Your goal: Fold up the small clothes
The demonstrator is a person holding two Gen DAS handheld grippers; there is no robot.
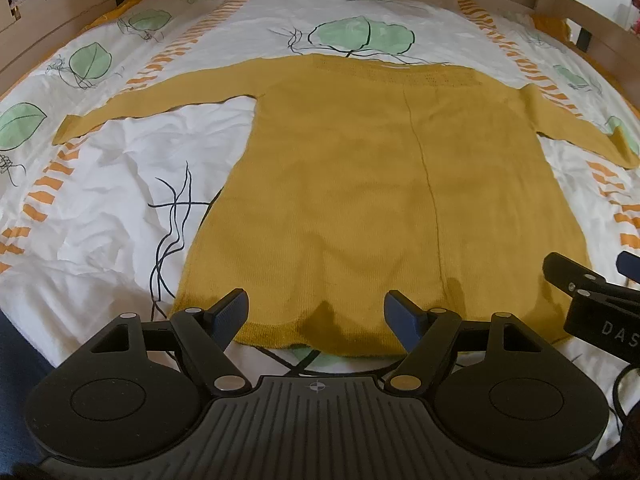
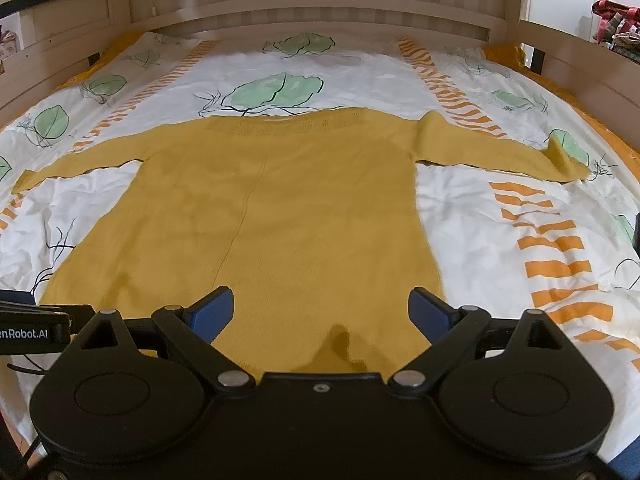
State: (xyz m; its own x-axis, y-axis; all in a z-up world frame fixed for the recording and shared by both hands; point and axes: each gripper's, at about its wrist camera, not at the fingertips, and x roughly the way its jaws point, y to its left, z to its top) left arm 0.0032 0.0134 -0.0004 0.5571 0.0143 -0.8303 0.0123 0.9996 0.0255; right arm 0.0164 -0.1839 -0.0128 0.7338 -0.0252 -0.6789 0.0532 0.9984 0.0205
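A mustard-yellow knit sweater (image 1: 360,184) lies flat on the bed with both long sleeves spread out sideways; it also shows in the right wrist view (image 2: 280,208). Its hem is nearest to me and its neckline is far. My left gripper (image 1: 316,316) is open and empty, hovering over the left part of the hem. My right gripper (image 2: 322,312) is open and empty over the right part of the hem; it also shows at the right edge of the left wrist view (image 1: 592,280). The right sleeve's cuff (image 2: 560,156) is slightly folded up.
The bed cover (image 1: 100,200) is white with green leaves and orange stripes, and is wrinkled. A wooden bed frame (image 2: 304,20) runs along the far side and both ends. Cluttered items (image 2: 616,20) sit beyond the frame at the far right.
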